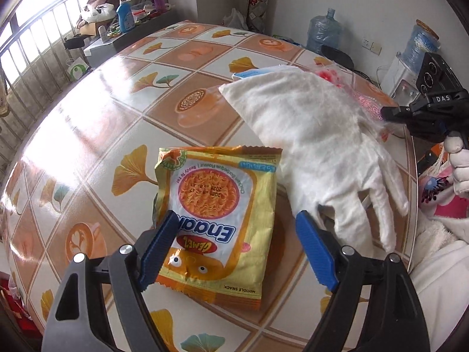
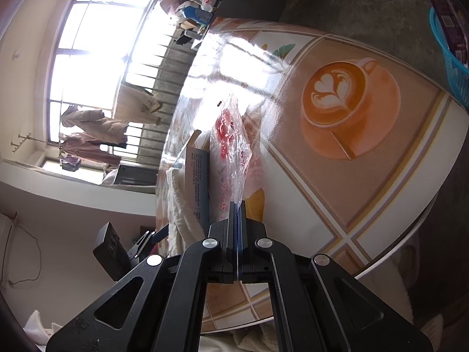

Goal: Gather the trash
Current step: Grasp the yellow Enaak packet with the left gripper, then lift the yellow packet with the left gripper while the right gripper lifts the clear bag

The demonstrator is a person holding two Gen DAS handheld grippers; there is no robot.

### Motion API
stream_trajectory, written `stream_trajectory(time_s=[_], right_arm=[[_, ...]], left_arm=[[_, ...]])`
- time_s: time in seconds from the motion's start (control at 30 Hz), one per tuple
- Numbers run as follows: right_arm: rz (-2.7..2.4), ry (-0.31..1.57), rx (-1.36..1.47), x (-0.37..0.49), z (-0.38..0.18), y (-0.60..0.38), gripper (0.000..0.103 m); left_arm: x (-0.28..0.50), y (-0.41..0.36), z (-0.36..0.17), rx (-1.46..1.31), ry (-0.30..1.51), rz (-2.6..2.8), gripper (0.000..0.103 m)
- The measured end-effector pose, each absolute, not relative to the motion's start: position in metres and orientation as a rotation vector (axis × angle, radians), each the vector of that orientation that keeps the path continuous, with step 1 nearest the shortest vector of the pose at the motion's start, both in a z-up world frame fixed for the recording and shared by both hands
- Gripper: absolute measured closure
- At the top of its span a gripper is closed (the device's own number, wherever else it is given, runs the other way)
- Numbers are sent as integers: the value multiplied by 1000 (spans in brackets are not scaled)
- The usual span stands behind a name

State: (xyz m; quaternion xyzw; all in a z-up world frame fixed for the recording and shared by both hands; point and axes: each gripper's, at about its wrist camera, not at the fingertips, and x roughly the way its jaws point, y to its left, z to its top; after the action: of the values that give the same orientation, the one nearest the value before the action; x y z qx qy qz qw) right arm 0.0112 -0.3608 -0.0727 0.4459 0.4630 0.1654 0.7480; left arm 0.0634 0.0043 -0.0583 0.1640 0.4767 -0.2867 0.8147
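Observation:
A yellow noodle snack packet [image 1: 217, 205] lies flat on the patterned table [image 1: 117, 102]. My left gripper [image 1: 237, 228] is open just above the packet's near end, its blue fingers [image 1: 159, 243] on either side. A white glove [image 1: 316, 146] lies to the right of the packet. A clear plastic wrapper with red print [image 2: 233, 152] is pinched in my right gripper [image 2: 236, 223], which is shut on the wrapper's edge; that gripper shows at the far right of the left wrist view [image 1: 390, 114]. A small blue-and-white box [image 2: 198, 182] lies beside the wrapper.
A blue plastic basket [image 2: 448, 58] stands past the table's far edge in the right wrist view. Water jugs [image 1: 322, 33] stand by the wall. A cluttered side shelf [image 1: 126, 20] is by the window. The table's edge [image 2: 410, 234] is near my right gripper.

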Motion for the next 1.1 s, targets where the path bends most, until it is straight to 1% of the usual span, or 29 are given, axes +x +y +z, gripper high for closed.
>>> stream_trajectory(time_s=[0.17,0.23,0.3,0.33,0.43,0.5,0.53,0.6,0.7,1.1], right_arm=[[362,1012,976,12,-72,-362,103],[364,1014,977,13,-73,-361,103],[364,1017,978,13,-74,-361,103],[365,1018,979,13,-74,-361,103],[367,1015,983,13,-73,-361,103],[369,1007,982,12,-72,-363,103],[370,1004,983,12,-71,-363,103],[372,998,988,11,-70,-365,103],[375,987,997,9,-68,-367,103],[372,939,1011,4,-62,-368,103]], left_arm=[[70,9,-56,335,1002,-589,39],[72,11,-55,308,1004,-600,43],[73,12,-54,282,1005,-619,52],[74,12,-53,272,1004,-629,55],[76,14,-52,219,1009,-660,67],[80,16,-52,166,1029,-681,82],[80,17,-52,145,1036,-683,84],[82,18,-52,122,1039,-679,92],[84,22,-50,89,1036,-668,97],[89,38,-14,12,921,-625,101]])
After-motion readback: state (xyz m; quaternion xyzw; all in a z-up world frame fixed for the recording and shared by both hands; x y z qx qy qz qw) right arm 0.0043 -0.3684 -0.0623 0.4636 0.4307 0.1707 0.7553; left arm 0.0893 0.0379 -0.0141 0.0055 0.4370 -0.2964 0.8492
